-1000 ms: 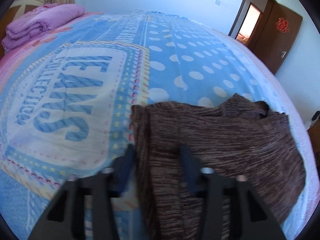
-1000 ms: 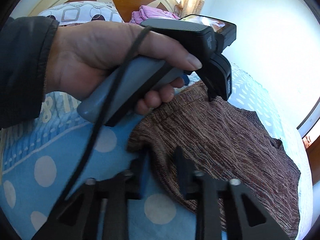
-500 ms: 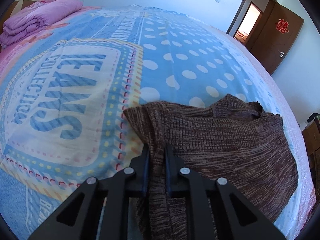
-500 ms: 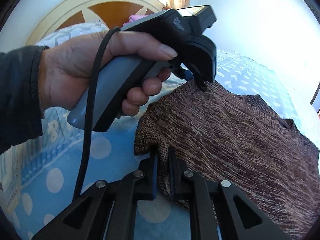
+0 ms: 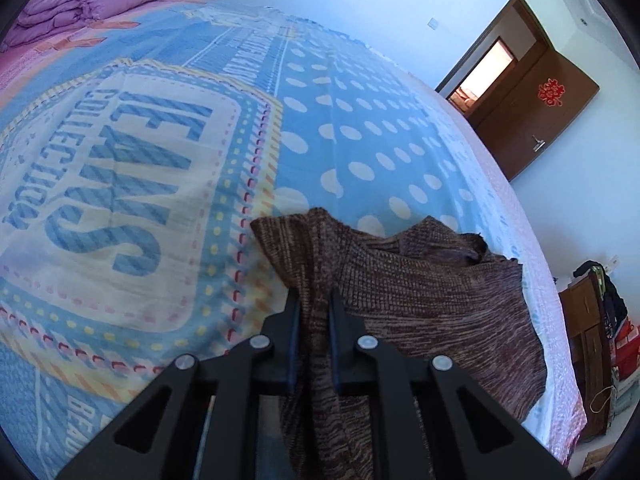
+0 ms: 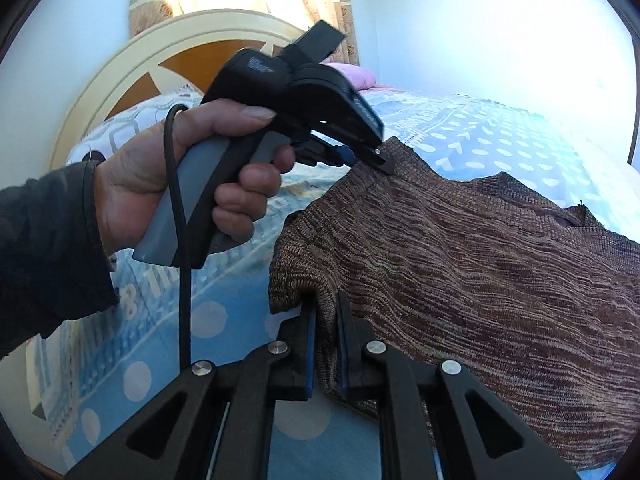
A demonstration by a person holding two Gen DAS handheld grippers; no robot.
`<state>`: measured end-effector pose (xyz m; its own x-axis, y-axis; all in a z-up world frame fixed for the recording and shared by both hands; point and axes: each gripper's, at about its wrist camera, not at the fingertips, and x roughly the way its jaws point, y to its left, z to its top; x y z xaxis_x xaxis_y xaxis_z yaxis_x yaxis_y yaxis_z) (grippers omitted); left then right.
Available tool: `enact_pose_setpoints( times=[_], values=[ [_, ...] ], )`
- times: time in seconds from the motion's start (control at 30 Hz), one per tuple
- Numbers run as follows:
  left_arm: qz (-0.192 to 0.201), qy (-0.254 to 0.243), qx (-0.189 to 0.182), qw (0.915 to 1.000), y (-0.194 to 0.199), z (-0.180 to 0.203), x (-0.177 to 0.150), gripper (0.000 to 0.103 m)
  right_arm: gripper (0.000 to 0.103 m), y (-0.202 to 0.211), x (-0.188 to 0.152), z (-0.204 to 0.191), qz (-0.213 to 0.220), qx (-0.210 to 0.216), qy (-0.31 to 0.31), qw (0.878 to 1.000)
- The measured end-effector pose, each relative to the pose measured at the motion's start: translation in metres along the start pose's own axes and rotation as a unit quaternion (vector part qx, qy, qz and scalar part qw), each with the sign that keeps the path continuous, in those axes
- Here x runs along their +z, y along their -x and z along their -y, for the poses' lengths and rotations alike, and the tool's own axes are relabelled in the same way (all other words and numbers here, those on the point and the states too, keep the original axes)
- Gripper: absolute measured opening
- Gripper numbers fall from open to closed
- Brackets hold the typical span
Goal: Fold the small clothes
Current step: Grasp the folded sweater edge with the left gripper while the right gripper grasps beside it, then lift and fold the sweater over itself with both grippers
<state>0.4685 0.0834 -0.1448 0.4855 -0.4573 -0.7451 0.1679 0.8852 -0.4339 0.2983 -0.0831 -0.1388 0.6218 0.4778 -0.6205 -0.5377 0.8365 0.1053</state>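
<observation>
Bed point(image 5: 360, 128) fills both views: blue sheet, cream polka dots on one half, big cream panel with blue striped lettering on the other. Far edge and foot corners cut off by the fisheye rim; lettering only partly readable.

Brown knit garment point(image 5: 432, 300) lies near the bed's side edge, toward the door point(image 5: 532, 112). Marled brown-and-tan yarn, ribbed, loose weave. Its near edge is lifted off the sheet and bunched; the rest drapes back in soft folds. Neck opening sits at the far side, half hidden in a fold. Type of garment hard to tell from these angles.

Purple quilt point(image 5: 84, 4), folded, soft and puffy, at the bed's head corner. Headboard point(image 6: 132, 76) cream arch with orange-brown panels, partly behind the person's hand.

Left gripper point(image 5: 312, 320): fingers nearly closed, pinching a gathered pleat of the knit between blue pads. Seen from the right wrist, the same tool point(image 6: 360, 152) bites the cloth's upper edge; left hand point(image 6: 188, 184) wraps its grey handle, black cable trailing down.

Right gripper point(image 6: 326, 332): fingers clamped on a rolled corner of the knit, fabric bulging above the tips. Pad contact mostly hidden by cloth.
</observation>
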Motion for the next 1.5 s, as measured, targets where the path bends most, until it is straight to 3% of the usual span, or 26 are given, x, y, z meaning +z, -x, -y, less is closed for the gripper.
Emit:
enact_pose_setpoints(
  times=[0.17, 0.3, 0.5, 0.73, 0.9, 1.17, 1.5],
  values=[
    [0.005, 0.026, -0.036, 0.9990, 0.011, -0.009, -0.002, 0.012, 0.008, 0.015, -0.004, -0.007, 0.007, 0.019, -0.017, 1.000],
    [0.007, 0.037, -0.053, 0.9979, 0.021, -0.003, 0.001, 0.012, 0.008, 0.027, -0.006, 0.013, 0.009, 0.033, -0.074, 0.997],
    [0.017, 0.026, -0.073, 0.9968, 0.031, 0.032, 0.012, 0.012, 0.008, 0.059, -0.005, 0.049, 0.029, 0.054, -0.149, 0.987],
    [0.024, -0.029, -0.093, 0.9949, 0.027, 0.106, 0.032, 0.012, 0.008, 0.106, -0.011, 0.086, 0.068, 0.050, -0.207, 0.975],
    [0.012, -0.066, -0.111, 0.9915, 0.008, 0.158, 0.036, 0.012, 0.007, 0.123, -0.016, 0.086, 0.085, 0.031, -0.235, 0.968],
    [-0.018, -0.095, -0.127, 0.9873, -0.028, 0.212, 0.030, 0.012, 0.007, 0.134, -0.037, 0.118, 0.102, 0.005, -0.301, 0.948],
    [-0.065, -0.151, -0.115, 0.9797, -0.083, 0.273, 0.003, 0.012, 0.007, 0.160, -0.087, 0.161, 0.097, -0.024, -0.378, 0.920]
  ],
)
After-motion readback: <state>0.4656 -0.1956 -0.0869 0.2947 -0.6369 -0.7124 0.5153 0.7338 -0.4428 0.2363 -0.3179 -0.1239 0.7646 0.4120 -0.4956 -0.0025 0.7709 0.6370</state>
